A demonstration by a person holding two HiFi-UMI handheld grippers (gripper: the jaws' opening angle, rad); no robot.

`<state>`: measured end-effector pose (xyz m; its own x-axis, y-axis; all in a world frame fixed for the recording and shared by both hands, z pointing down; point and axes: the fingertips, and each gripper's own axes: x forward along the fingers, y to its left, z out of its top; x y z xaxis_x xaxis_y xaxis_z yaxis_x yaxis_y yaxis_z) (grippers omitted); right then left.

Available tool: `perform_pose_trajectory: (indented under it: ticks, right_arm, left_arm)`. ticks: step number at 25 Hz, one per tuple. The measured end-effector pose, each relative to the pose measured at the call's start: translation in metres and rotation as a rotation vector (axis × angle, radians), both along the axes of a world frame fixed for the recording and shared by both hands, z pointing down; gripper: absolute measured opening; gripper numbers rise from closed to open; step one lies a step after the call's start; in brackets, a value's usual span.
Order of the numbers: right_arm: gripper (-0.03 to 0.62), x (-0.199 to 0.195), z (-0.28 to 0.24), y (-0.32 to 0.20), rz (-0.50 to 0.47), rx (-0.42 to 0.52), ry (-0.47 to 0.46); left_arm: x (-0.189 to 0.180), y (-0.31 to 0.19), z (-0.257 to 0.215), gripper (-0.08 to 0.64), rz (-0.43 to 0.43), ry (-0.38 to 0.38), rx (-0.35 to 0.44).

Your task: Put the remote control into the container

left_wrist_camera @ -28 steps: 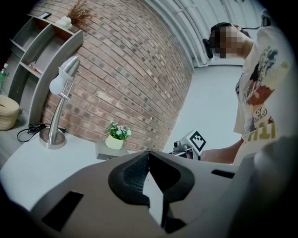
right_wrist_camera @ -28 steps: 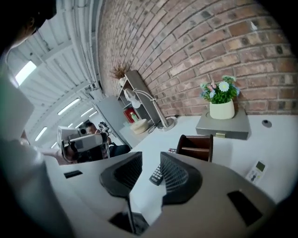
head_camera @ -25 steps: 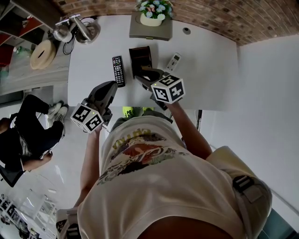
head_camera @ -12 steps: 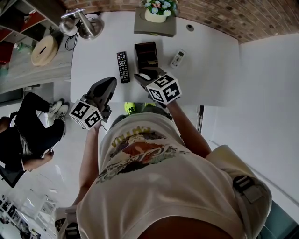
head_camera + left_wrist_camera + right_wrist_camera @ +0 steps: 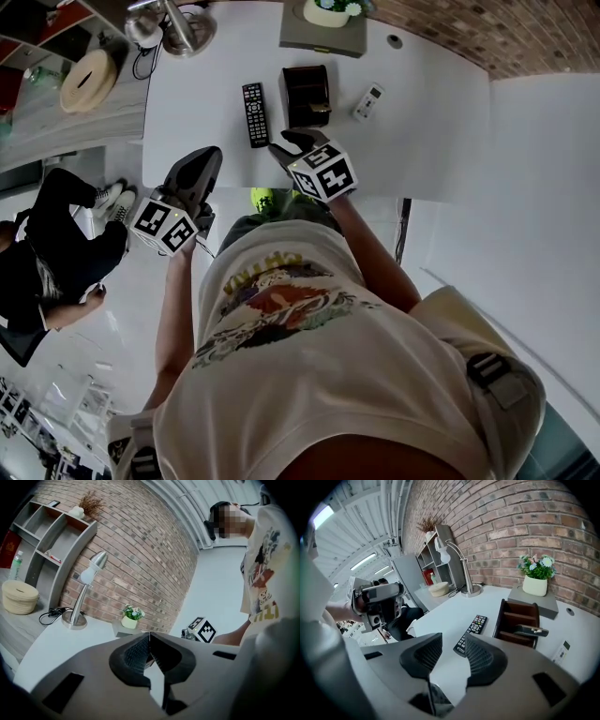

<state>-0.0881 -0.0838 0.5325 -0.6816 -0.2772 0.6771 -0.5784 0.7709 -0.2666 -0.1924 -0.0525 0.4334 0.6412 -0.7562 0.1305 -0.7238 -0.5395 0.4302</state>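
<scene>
A dark brown container stands upright on the white table, and a dark remote lies across its front compartment. To its left a black remote lies flat on the table, also in the right gripper view. A white remote lies to the container's right. My right gripper hovers just in front of the container, open, with nothing between its pads. My left gripper hangs off the table's near left edge, shut and empty.
At the table's back stand a flower pot on a grey block and a desk lamp with a cable. A shelf unit stands at the left wall. A person in black sits on the floor at the left.
My right gripper has drawn back a little from the container and shifted left. The table sits higher in the head view. The left gripper has hardly moved.
</scene>
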Motion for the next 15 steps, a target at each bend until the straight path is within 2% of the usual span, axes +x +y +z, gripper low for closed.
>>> perform_pose_trajectory:
  ticks: [10, 15]
  right_arm:
    - [0.228, -0.021, 0.055, 0.004, 0.045, -0.070, 0.054]
    - [0.265, -0.031, 0.082, -0.006, 0.103, -0.090, 0.085]
  left_arm:
    - [-0.046, 0.028, 0.021, 0.006, -0.097, -0.001, -0.085]
    - [-0.065, 0.043, 0.038, 0.006, -0.133, -0.004, -0.139]
